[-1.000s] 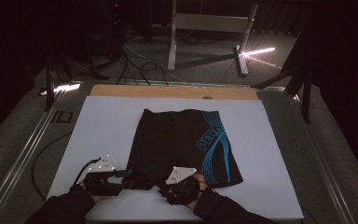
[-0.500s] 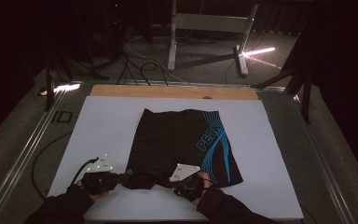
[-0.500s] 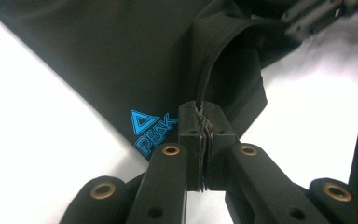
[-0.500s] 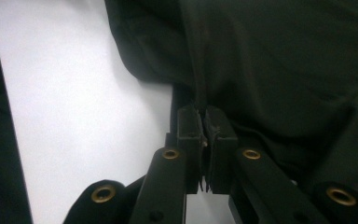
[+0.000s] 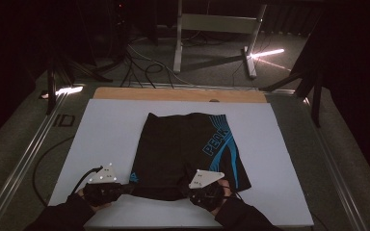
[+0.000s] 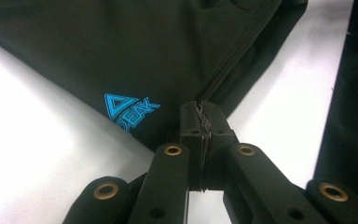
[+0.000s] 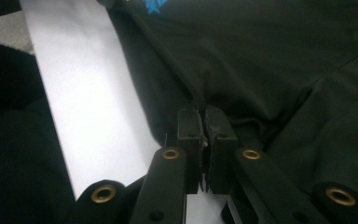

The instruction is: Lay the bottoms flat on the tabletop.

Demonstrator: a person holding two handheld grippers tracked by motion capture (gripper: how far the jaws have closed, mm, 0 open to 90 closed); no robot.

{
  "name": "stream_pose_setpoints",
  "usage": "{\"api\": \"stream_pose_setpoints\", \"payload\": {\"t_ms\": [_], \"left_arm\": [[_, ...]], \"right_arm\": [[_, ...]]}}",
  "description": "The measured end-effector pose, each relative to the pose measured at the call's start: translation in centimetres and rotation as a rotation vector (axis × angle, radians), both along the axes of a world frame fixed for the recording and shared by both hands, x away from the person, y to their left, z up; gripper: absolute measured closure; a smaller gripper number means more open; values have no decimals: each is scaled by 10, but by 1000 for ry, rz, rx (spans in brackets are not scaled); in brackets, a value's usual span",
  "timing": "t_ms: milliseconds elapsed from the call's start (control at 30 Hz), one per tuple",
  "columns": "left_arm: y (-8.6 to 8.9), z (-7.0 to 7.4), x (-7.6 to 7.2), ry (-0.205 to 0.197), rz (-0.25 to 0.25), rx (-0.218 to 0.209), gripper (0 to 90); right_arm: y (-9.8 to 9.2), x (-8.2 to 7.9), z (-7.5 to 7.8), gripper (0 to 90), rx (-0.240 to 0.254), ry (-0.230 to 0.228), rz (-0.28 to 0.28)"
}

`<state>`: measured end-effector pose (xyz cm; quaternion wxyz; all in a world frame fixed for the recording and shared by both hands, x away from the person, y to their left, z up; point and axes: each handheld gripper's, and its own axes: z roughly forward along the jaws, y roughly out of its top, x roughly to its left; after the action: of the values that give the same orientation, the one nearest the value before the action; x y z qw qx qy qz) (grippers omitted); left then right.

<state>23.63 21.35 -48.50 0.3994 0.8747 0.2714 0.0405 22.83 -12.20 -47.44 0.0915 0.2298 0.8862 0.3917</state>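
Black shorts are being laid flat mid-sheet on the white table cover, near hem toward 6 o'clock, blue "PEAK" print at about 3 o'clock on the fabric. The near hem is being pinched at two spots. Left gripper is being held at 7 o'clock of the garment, pads clamped tight on the hem corner; in the left gripper view a fabric edge is being squeezed between them, small blue logo just beside at 10 o'clock. Right gripper is being held at 5 o'clock, likewise closed on the hem; a fold is being gripped in the right gripper view. Hem is being lifted slightly off the cover at both grips.
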Motion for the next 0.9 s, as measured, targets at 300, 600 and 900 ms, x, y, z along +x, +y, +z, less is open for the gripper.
{"api": "stream_pose_setpoints", "payload": {"t_ms": [300,600,900], "left_arm": [[1,-3,-10,33,-52,19,897],[-2,-8,-11,44,-80,47,893],[-4,-11,-12,22,-88,82,892]], "right_arm": [[2,-10,-13,871,-36,54,21],[-6,-12,-22,870,-38,88,32],[-5,-11,-27,869,-51,92,43]]}}
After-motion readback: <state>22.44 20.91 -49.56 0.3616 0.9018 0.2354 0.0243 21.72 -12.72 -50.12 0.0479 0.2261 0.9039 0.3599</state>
